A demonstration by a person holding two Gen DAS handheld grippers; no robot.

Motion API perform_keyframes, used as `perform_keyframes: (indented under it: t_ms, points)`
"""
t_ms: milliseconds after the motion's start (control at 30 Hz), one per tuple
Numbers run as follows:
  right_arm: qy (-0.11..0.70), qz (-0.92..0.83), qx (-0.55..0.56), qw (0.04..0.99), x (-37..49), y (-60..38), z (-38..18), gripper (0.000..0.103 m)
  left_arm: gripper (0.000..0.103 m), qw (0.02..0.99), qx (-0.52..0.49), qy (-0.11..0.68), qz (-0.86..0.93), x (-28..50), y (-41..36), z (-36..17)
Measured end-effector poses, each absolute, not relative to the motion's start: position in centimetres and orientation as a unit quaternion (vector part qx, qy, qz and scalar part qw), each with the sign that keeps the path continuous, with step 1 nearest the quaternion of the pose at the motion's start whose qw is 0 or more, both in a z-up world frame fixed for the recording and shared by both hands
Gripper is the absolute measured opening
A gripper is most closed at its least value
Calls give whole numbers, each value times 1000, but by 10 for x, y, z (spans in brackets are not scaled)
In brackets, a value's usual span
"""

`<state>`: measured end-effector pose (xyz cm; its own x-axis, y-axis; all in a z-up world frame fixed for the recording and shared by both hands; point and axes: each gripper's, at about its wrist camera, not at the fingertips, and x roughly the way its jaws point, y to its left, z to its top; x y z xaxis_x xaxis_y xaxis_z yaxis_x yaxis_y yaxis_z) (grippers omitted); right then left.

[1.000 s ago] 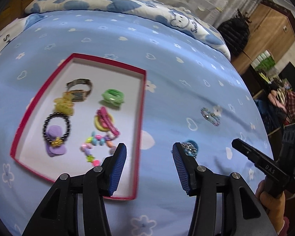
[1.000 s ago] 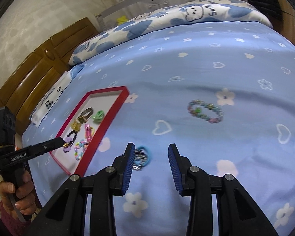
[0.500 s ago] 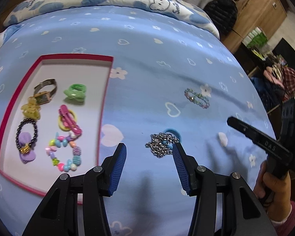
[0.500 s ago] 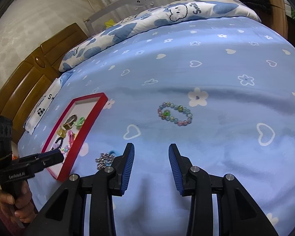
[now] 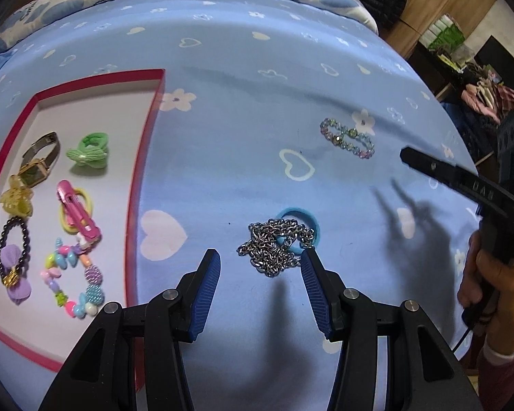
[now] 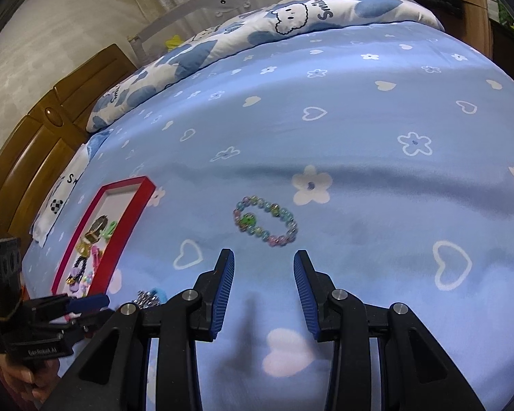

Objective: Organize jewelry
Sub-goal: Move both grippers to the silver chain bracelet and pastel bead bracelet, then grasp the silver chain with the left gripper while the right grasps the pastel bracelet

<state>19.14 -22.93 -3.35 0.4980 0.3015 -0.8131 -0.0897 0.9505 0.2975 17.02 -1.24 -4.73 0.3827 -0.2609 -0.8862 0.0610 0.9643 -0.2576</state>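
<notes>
— While both hands hang over the bed point(image 6: 377, 130), can you make out the left gripper point(image 5: 260, 267)?

— Yes. Its blue pads stand apart with nothing between them, tilted down at the blue sheet. Just past the tips lies a heap of silver chain point(image 5: 274, 246), piled on top of a blue hair tie point(image 5: 303, 217). The right-hand pad sits right beside the chain; whether it touches I cannot tell.

— And the right gripper point(image 6: 264, 263)?

— Also apart, holding nothing. Ahead of its tips, a little way off on the sheet, rests a beaded bracelet point(image 6: 265, 221) of pale glassy beads, lying flat in a loop. From the left side you can see that bracelet well apart from the chain, further up the bed.

— Where is the box?

— A red-rimmed tray point(image 5: 144, 157) with a white floor sits on the bed to the left of the chain. Inside it: a watch point(image 5: 39, 164) with a metal strap, a green bow hair tie point(image 5: 87, 154), a yellow claw clip point(image 5: 15, 200), a pink clip point(image 5: 77, 214) lying across a yellow hair tie point(image 5: 85, 195), a dark bead bracelet point(image 5: 12, 236) with a purple bow, and a colourful bead bracelet point(image 5: 73, 281).

— Anything else?

— A cloud-print pillow point(image 6: 291, 17) at the far edge, and a wooden headboard point(image 6: 41, 150) off to the side.
</notes>
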Motion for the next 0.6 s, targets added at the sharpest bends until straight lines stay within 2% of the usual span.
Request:
perform_keyframes:
  t_ms: [433, 533, 600]
  points:
    - [495, 97, 95, 858, 227, -233, -57, 38, 48, 821, -39, 560, -104, 194, -34, -78]
    - [501, 94, 87, 856, 236, -230, -67, 38, 34, 822, -32, 557, -117, 197, -38, -81]
    - [506, 92, 77, 854, 241, -226, -75, 37, 21, 821, -32, 556, -123, 196, -37, -80]
